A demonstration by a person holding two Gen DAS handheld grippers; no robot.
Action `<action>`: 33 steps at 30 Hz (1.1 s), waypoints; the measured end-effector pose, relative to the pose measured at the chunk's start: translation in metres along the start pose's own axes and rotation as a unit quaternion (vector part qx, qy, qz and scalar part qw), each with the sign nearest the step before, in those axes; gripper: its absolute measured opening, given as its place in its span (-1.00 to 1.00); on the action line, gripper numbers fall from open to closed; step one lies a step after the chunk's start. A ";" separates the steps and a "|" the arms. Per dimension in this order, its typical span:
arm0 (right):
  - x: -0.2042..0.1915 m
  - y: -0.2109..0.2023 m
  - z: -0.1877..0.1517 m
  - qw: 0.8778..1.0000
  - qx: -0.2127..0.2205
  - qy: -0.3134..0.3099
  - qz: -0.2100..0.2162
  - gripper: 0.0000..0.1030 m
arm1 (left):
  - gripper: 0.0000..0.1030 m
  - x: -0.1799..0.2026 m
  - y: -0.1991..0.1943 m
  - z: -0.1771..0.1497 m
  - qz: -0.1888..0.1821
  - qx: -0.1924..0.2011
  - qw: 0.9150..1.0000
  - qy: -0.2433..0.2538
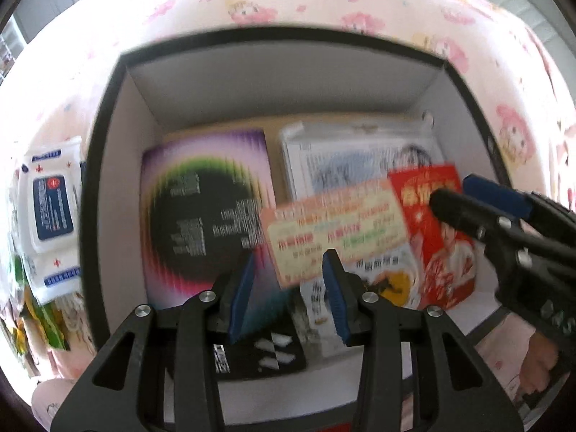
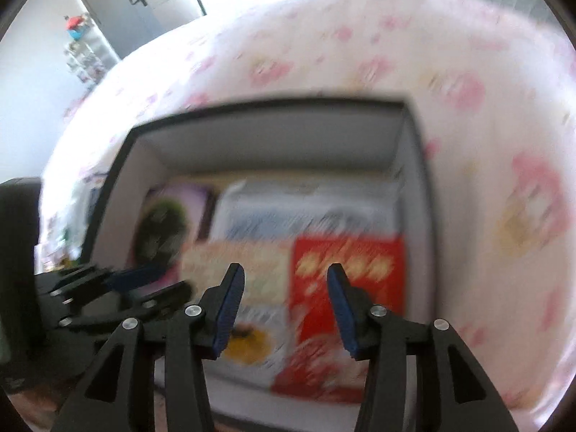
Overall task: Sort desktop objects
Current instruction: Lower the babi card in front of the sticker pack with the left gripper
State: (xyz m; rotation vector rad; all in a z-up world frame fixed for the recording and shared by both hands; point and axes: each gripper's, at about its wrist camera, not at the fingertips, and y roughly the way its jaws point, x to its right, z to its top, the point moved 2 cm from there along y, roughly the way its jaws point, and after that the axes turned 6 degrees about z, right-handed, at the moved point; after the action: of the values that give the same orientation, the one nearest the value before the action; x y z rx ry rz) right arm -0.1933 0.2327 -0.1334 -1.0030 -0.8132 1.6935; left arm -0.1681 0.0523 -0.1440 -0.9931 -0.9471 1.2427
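A black-rimmed box (image 1: 108, 165) (image 2: 419, 165) with white inner walls stands on a pink patterned cloth. Inside lie a purple-and-black booklet (image 1: 201, 216) (image 2: 162, 226), a plastic-wrapped white-and-blue pack (image 1: 352, 151) (image 2: 306, 212), an orange card (image 1: 334, 223) (image 2: 230, 255) and a red packet (image 1: 442, 252) (image 2: 345, 280). My left gripper (image 1: 289, 288) (image 2: 162, 282) hovers open over the box's near side, nothing pressed between its blue pads; the card's lower corner shows in the gap. My right gripper (image 2: 286, 298) (image 1: 453, 192) hangs open above the red packet, pads clear of it.
Outside the box on the left lie white wet-wipe packs (image 1: 50, 208) and green snack packets (image 1: 46, 316). A hand in a pink sleeve (image 1: 536, 360) holds the right gripper. A dark object (image 2: 18, 252) stands at the left; a grey door (image 2: 118, 18) is far behind.
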 end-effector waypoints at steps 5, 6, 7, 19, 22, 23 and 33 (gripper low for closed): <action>0.001 0.016 0.021 0.999 -0.002 -0.021 -0.038 -0.15 | -0.24 -0.008 0.007 0.029 -0.008 0.007 1.000 -0.028; 0.001 0.021 0.020 0.999 -0.004 -0.018 -0.039 -0.15 | -0.24 -0.010 0.010 0.032 -0.009 0.003 0.999 -0.032; 0.002 0.024 0.018 0.999 -0.009 -0.014 -0.037 -0.15 | -0.24 -0.012 0.014 0.034 -0.007 0.000 0.999 -0.033; 0.010 0.042 -0.021 0.996 -0.080 0.009 0.035 -0.15 | -0.30 0.009 0.027 0.014 -0.001 -0.017 1.000 -0.005; 0.009 0.038 -0.027 0.996 -0.085 0.001 0.037 -0.15 | -0.30 0.009 0.025 0.008 -0.008 -0.023 1.000 0.000; 0.008 0.037 -0.029 0.996 -0.086 -0.002 0.038 -0.14 | -0.30 0.009 0.024 0.005 -0.009 -0.026 1.000 0.004; 0.007 0.019 -0.041 0.995 -0.074 -0.004 0.061 -0.14 | -0.30 0.005 0.008 -0.009 -0.040 -0.021 0.999 0.010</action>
State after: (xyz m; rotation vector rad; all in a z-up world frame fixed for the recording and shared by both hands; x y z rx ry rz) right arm -0.1652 0.2364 -0.1699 -1.1690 -0.9080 1.7613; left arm -0.1619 0.0573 -0.1542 -0.9908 -0.9915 1.1481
